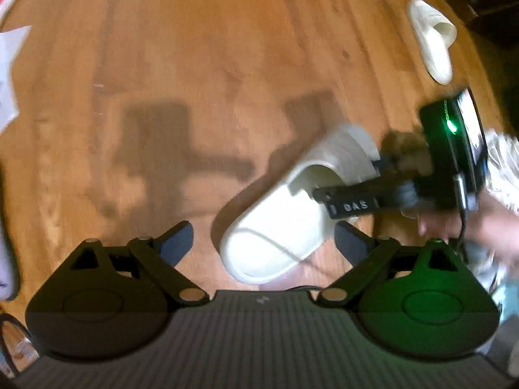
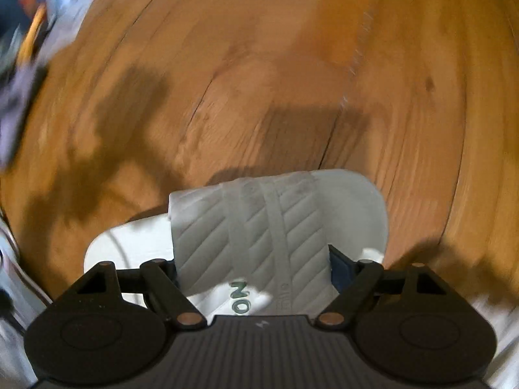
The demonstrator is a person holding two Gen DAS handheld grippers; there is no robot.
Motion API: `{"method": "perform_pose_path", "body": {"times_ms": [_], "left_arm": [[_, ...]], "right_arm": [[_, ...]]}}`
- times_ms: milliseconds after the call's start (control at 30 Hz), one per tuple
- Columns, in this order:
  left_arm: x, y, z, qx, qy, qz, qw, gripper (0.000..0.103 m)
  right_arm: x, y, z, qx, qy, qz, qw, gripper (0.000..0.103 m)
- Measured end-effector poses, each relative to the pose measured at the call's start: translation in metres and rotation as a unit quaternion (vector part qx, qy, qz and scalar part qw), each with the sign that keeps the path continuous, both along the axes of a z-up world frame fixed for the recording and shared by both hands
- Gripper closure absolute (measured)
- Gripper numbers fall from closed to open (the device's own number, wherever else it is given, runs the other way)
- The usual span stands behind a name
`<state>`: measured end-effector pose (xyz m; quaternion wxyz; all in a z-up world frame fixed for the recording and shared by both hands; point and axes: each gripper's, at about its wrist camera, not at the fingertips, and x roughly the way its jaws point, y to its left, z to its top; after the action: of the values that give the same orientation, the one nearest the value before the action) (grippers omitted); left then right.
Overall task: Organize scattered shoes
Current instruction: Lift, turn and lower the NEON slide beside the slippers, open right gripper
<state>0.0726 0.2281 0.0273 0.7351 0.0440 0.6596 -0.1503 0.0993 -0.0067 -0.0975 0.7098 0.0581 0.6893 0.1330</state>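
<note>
the right gripper [image 2: 256, 259] is pinching a white slide sandal [image 2: 279, 227] by its ribbed strap, one finger [image 2: 342, 267] pressing on the strap's right edge and the other tucked against its left edge. in that view the sandal is filling the space just ahead of the tool, its strap rising between the two fingers and its pale footbed sticking out to the near left. whether the sole is touching the wooden floor [image 2: 259, 64] is hard to tell; a dark shadow is lying on the boards just beyond it.

from the left side, the same sandal [image 1: 279, 233] is sitting just ahead of the left gripper [image 1: 262, 238], slanting from near left to far right, with the right gripper [image 1: 350, 201] reaching in from the right and clamping the strap. the left gripper's fingers are standing spread wide, one on each side of the sandal's near end, holding nothing, and i cannot tell if they are touching it. a hand [image 1: 470, 230], blurred, is showing at the right edge.

a second white sandal [image 1: 433, 39] is lying far to the right on the floor [image 1: 194, 64], well apart from both tools. some white paper [image 1: 9, 71] is lying at the far left edge.
</note>
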Motion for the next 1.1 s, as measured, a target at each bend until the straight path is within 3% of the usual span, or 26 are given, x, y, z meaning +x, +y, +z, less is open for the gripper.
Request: {"method": "perform_pose_path", "body": {"times_ms": [33,67,100,167,200,333,400,433,500,567,700,733,800,867,900,967,1067,1100], "left_arm": [[0.001,0.003,0.002,0.010,0.000,0.000,0.9999,0.004],[0.002,0.008,0.002,0.020,0.006,0.007,0.9998,0.004],[0.003,0.013,0.001,0.030,0.012,0.016,0.9993,0.004],[0.006,0.025,-0.004,0.047,0.028,0.045,0.9975,0.004],[0.005,0.029,-0.005,0.033,0.025,0.063,0.9971,0.004],[-0.007,0.040,-0.020,-0.027,0.016,0.125,0.9916,0.004],[-0.014,0.040,-0.032,-0.046,0.023,0.144,0.9882,0.004],[-0.018,0.041,-0.038,-0.055,0.027,0.154,0.9862,0.004],[-0.025,0.041,-0.050,-0.074,0.034,0.172,0.9816,0.005],[-0.032,0.042,-0.062,-0.092,0.042,0.191,0.9763,0.006],[-0.046,0.043,-0.085,-0.129,0.056,0.228,0.9634,0.006],[-0.048,0.042,-0.083,-0.131,0.049,0.230,0.9631,0.004],[-0.047,0.043,-0.084,-0.135,0.051,0.233,0.9617,0.003],[-0.045,0.048,-0.092,-0.145,0.061,0.250,0.9553,0.003],[-0.044,0.051,-0.098,-0.152,0.068,0.261,0.9507,0.003],[-0.041,0.060,-0.113,-0.167,0.085,0.282,0.9411,0.002],[-0.038,0.060,-0.126,-0.172,0.099,0.288,0.9367,0.002],[-0.035,0.058,-0.129,-0.162,0.095,0.280,0.9414,0.002]], "right_arm": [[-0.001,-0.005,-0.003,0.019,0.016,-0.038,0.999,0.021],[-0.005,-0.016,-0.009,0.060,0.049,-0.108,0.991,0.021],[-0.010,-0.021,-0.014,0.089,0.066,-0.143,0.984,0.020],[-0.020,-0.031,-0.023,0.145,0.096,-0.212,0.962,0.020],[-0.030,-0.034,-0.023,0.162,0.100,-0.247,0.950,0.020],[-0.064,-0.044,-0.027,0.225,0.115,-0.368,0.895,0.019],[-0.093,-0.042,-0.029,0.270,0.123,-0.430,0.853,0.017],[-0.106,-0.040,-0.027,0.284,0.113,-0.447,0.841,0.013],[-0.126,-0.038,-0.021,0.299,0.087,-0.467,0.828,0.005],[-0.144,-0.041,-0.015,0.294,0.071,-0.477,0.825,0.005],[-0.179,-0.065,-0.016,0.373,-0.002,-0.468,0.801,0.005],[-0.173,-0.067,-0.012,0.364,-0.018,-0.449,0.816,0.005],[-0.155,-0.067,0.014,0.279,-0.109,-0.345,0.890,0.005],[-0.137,-0.065,0.040,0.186,-0.196,-0.229,0.935,0.005],[-0.134,-0.058,0.044,0.152,-0.228,-0.165,0.948,0.005],[-0.132,-0.043,0.040,0.112,-0.249,-0.072,0.959,0.005],[-0.134,-0.014,0.032,0.068,-0.265,0.023,0.961,0.006],[-0.136,-0.005,0.029,0.057,-0.275,0.043,0.959,0.006]]}}
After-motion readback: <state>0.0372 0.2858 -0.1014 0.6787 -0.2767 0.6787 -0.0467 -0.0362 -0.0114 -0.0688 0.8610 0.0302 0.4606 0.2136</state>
